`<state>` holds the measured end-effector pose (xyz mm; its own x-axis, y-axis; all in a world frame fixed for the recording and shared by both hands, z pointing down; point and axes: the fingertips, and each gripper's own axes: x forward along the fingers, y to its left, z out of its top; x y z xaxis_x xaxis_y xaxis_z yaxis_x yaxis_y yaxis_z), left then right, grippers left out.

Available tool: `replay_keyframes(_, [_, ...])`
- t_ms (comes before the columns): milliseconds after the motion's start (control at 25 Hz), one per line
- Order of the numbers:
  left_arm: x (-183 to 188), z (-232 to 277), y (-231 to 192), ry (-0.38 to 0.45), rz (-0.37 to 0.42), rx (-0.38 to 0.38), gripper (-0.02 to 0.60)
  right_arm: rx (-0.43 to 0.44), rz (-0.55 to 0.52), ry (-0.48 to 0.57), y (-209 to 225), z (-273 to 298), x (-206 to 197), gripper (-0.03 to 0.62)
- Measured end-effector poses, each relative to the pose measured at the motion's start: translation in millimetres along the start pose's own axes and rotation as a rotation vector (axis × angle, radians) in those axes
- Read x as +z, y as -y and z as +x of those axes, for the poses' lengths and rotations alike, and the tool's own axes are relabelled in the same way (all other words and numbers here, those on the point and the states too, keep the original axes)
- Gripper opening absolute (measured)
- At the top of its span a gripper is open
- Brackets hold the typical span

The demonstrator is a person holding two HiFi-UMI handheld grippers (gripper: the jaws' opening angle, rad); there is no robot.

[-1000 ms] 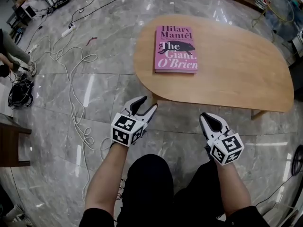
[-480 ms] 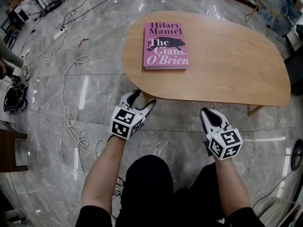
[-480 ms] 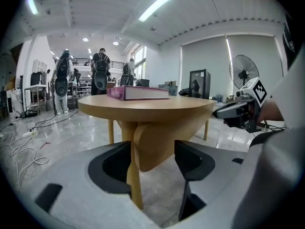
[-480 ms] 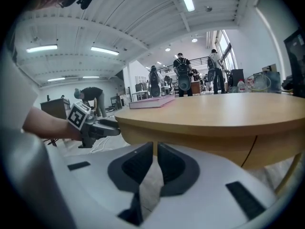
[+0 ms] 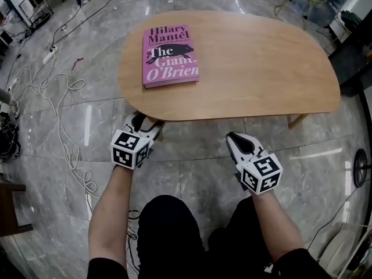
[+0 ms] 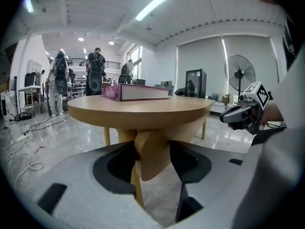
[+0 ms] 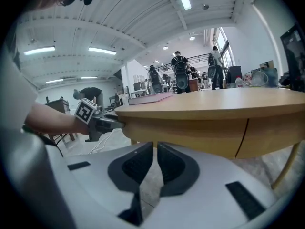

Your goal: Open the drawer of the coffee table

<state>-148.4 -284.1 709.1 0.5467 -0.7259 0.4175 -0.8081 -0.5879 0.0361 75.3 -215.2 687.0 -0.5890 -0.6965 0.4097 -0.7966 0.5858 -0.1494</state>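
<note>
The oval wooden coffee table [image 5: 261, 63] carries a pink book [image 5: 168, 56]. My left gripper [image 5: 144, 127] is at the table's near left edge, with its tips under the rim. In the left gripper view its jaws [image 6: 152, 147] stand wide with a wooden table leg [image 6: 151, 154] between them; they have just opened wide and closed a little, and I see no pad pressing. My right gripper [image 5: 232, 138] hangs shut and empty short of the front edge. In the right gripper view its jaws [image 7: 155, 151] face the table's apron [image 7: 190, 132], which has a vertical seam [image 7: 247, 130].
White and black cables [image 5: 58, 97] trail over the marble floor at the left. Another table leg [image 5: 296, 121] shows at the right. My knees in black [image 5: 174, 231] are close below the grippers. People stand far off beyond the table [image 6: 95, 75], and a fan [image 6: 239, 75] stands at the right.
Both grippers have sunk and come closer to the table's front edge. The left gripper's tips now reach under the rim at the leg. The right gripper stays shut.
</note>
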Motion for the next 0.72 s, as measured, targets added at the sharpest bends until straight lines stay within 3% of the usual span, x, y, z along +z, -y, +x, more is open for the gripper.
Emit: replay_keyframes(720, [-3.2,-14.0,0.5,-0.069,0.071,-0.148,0.146,-0.031,-0.015,-0.017,12.1,-8.6,-1.3,0.033])
